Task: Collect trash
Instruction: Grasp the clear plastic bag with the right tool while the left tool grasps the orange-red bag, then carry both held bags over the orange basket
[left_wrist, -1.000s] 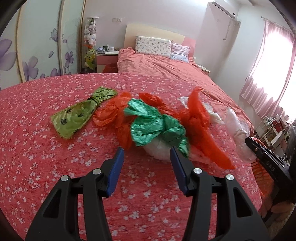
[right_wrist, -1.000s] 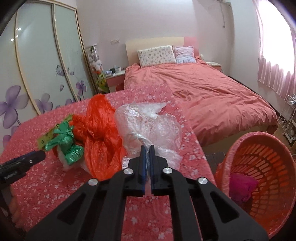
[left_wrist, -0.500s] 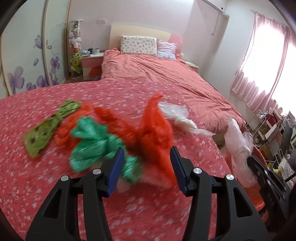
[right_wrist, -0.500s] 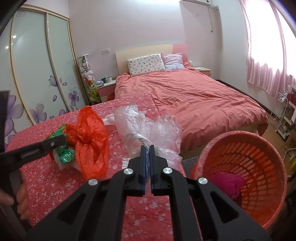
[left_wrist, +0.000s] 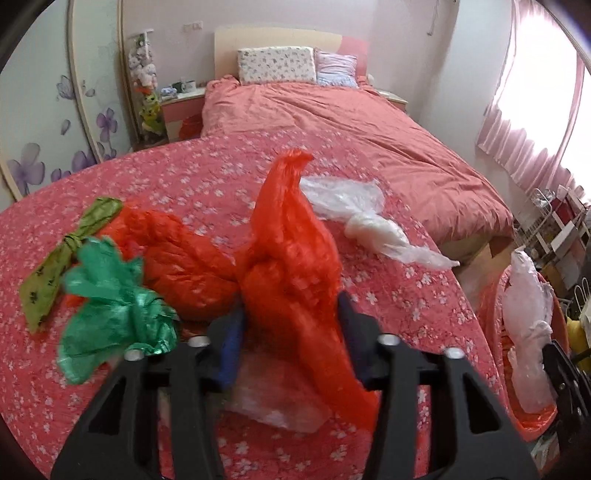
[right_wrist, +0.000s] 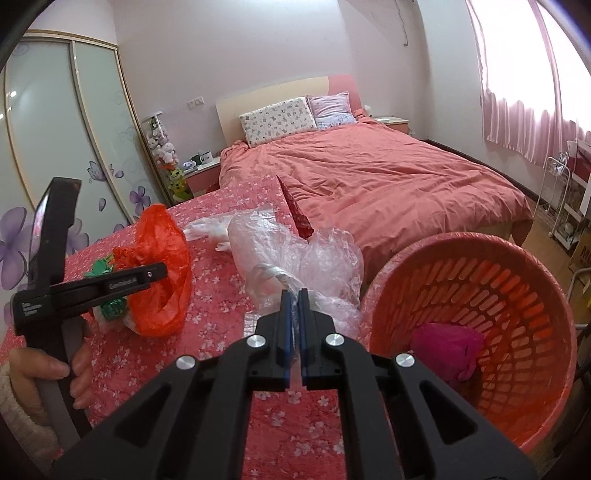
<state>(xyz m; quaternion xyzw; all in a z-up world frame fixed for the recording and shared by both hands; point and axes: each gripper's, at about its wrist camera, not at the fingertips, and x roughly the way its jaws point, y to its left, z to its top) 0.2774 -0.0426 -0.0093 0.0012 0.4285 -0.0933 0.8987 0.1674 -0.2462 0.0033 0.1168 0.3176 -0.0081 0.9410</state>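
My left gripper (left_wrist: 288, 325) is open, its jaws around a knotted orange plastic bag (left_wrist: 291, 258) on the flowered red cloth; the bag also shows in the right wrist view (right_wrist: 162, 273). A green foil bag (left_wrist: 110, 310), a second orange bag (left_wrist: 177, 254), an olive-green bag (left_wrist: 62, 258) and a clear bag (left_wrist: 365, 218) lie around it. My right gripper (right_wrist: 293, 306) is shut on a clear plastic bag (right_wrist: 295, 258) and holds it beside the orange laundry-style basket (right_wrist: 517, 273). The left gripper's side shows in the right wrist view (right_wrist: 103, 288).
The basket holds a magenta bag (right_wrist: 447, 347). The basket (left_wrist: 495, 306) stands past the table's right edge. A bed with a salmon duvet (right_wrist: 369, 177) lies beyond. A white wire rack (right_wrist: 561, 206) stands at the right by the curtained window.
My left gripper has moved forward and right until the knotted orange bag sits between its jaws. My right gripper has carried the clear bag right, toward the basket.
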